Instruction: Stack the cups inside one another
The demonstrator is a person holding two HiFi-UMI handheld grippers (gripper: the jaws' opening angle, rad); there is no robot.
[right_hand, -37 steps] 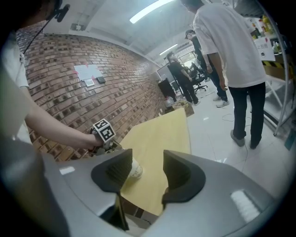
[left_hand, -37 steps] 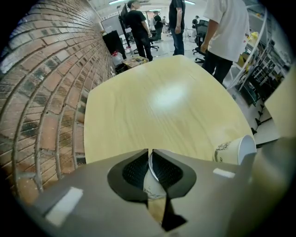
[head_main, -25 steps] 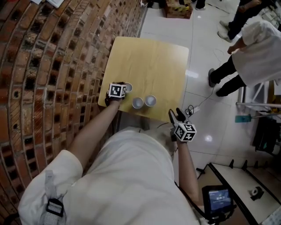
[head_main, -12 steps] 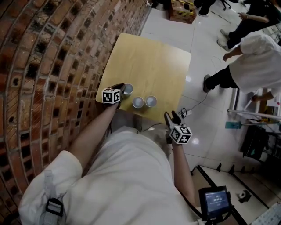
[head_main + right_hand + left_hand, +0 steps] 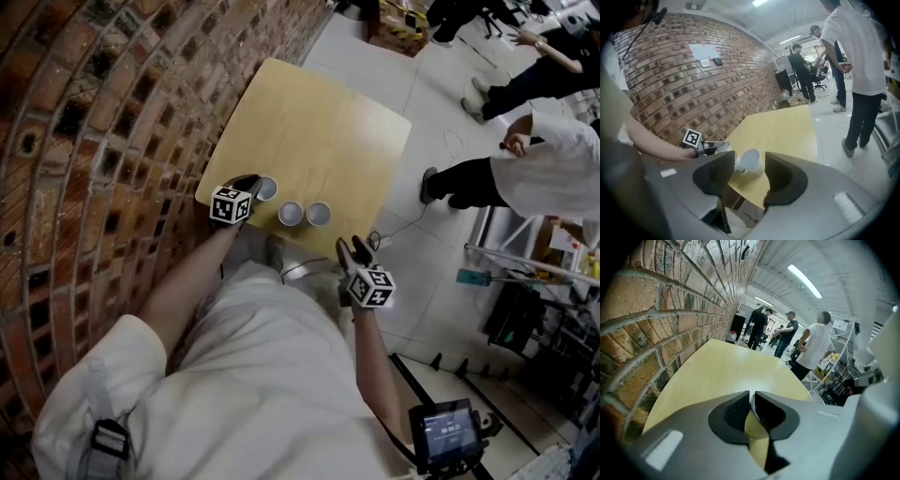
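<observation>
Swung slightly round, left gripper [image 5: 253,184] pinches the leftmost cup [image 5: 267,188] by its rim, jaws just eased wider; it and the other cups [image 5: 291,214] stand upright, mouths up, while the right gripper [image 5: 351,251] gapes empty.

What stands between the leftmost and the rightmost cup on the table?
A third cup stands between the leftmost cup and the rightmost cup, as the head view shows.

Upper centre of my head view: the pale wooden table [image 5: 319,122]. Three white cups sit in a row near its lower edge: left cup [image 5: 267,188], middle cup [image 5: 292,214], right cup [image 5: 319,213].
</observation>
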